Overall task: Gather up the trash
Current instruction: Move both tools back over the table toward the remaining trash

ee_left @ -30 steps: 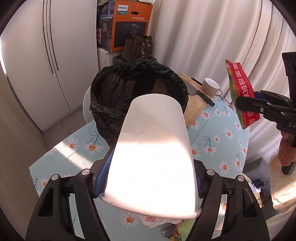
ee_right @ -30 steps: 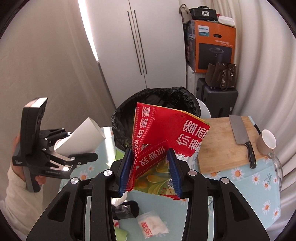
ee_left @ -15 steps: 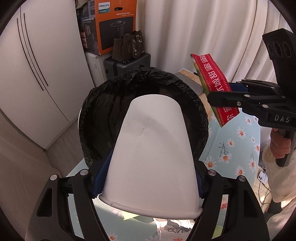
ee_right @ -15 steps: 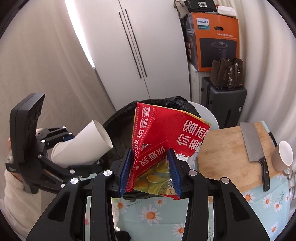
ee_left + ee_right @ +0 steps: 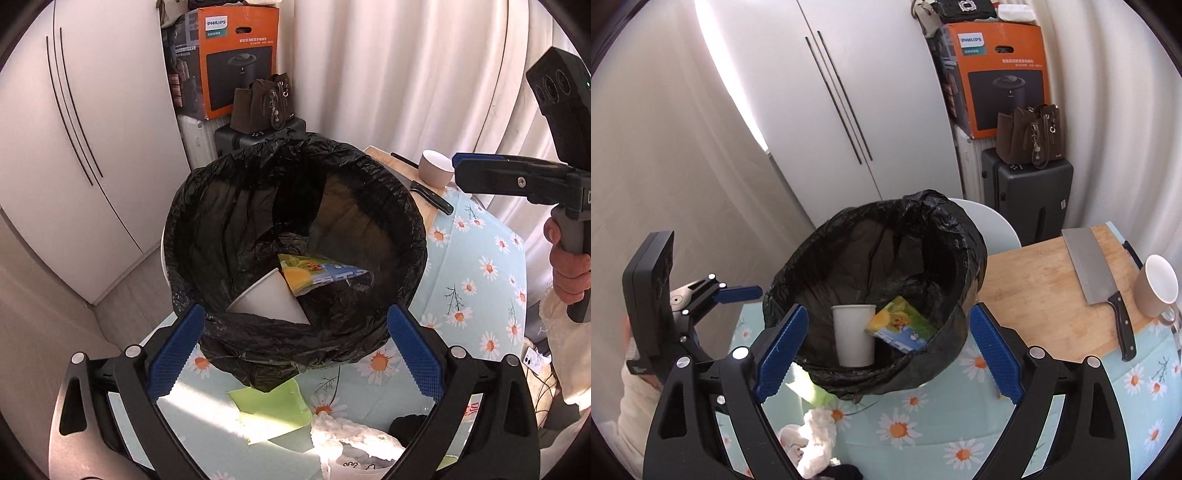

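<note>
A bin lined with a black bag (image 5: 413, 221) (image 5: 971, 236) stands on the daisy-print table. Inside it lie a white paper cup (image 5: 269, 297) (image 5: 854, 338) and a colourful snack packet (image 5: 321, 275) (image 5: 901, 325). My left gripper (image 5: 295, 354) is open and empty, just before the bin's near rim. My right gripper (image 5: 888, 350) is open and empty, at the bin's near rim. Each gripper shows in the other's view, the right one (image 5: 517, 181) and the left one (image 5: 738, 293). Crumpled white tissue (image 5: 354, 439) (image 5: 816, 432), green paper (image 5: 273, 410) and a dark scrap (image 5: 410, 428) lie on the table near me.
A wooden cutting board (image 5: 1041, 280) to the right of the bin carries a cleaver (image 5: 1100, 288) and a beige mug (image 5: 1156, 291) (image 5: 436, 170). Behind stand white cupboard doors (image 5: 827, 110), an orange box (image 5: 236, 59), a brown bag (image 5: 1030, 136) on a dark suitcase, and curtains.
Both grippers opened. The paper cup left my left gripper and the red packet left my right gripper; both now lie inside the bin.
</note>
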{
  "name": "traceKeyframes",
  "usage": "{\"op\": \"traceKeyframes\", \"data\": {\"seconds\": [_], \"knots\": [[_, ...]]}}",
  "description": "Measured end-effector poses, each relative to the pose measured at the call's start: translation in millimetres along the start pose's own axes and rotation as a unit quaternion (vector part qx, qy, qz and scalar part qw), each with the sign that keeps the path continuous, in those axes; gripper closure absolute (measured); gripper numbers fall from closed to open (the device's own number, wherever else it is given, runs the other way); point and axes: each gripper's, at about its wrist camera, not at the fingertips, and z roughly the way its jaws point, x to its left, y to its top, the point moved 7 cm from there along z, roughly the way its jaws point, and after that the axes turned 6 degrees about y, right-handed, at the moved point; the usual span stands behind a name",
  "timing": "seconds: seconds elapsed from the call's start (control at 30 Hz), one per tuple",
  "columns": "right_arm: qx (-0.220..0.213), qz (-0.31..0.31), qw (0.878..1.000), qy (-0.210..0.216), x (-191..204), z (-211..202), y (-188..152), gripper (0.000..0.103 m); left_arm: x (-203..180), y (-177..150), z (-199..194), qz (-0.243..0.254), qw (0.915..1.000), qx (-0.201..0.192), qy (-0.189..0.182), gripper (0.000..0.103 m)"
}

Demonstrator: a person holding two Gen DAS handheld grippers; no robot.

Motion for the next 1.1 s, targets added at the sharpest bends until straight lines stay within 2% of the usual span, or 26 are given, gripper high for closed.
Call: {"op": "traceKeyframes", "data": {"seconds": [0.27,0.47,0.73,0.83,0.97,1.1], "knots": [[-0.004,0.014,0.998,-0.057,16,-64,-54,0.017,-6,-50,-41,-0.033,0.9995,-0.004,0.005,0.006],[0.004,0.022,0.997,-0.079,38,-95,-100,0.016,-6,-99,-69,-0.052,0.9986,0.004,0.012,0.006],[0.019,0.010,0.993,-0.116,70,-109,-145,0.016,-4,-151,-81,-0.047,0.9987,0.020,0.004,0.006],[0.020,0.014,0.991,-0.133,79,-111,-157,0.016,0,-160,-79,-0.049,0.9984,0.025,-0.008,0.006],[0.026,0.033,0.991,-0.125,86,-108,-177,0.016,0,-171,-76,-0.022,0.9994,0.023,-0.017,0.006],[0.033,0.045,0.989,-0.136,85,-96,-204,0.016,-5,-178,-68,-0.004,0.9987,0.022,-0.047,0.006]]}}
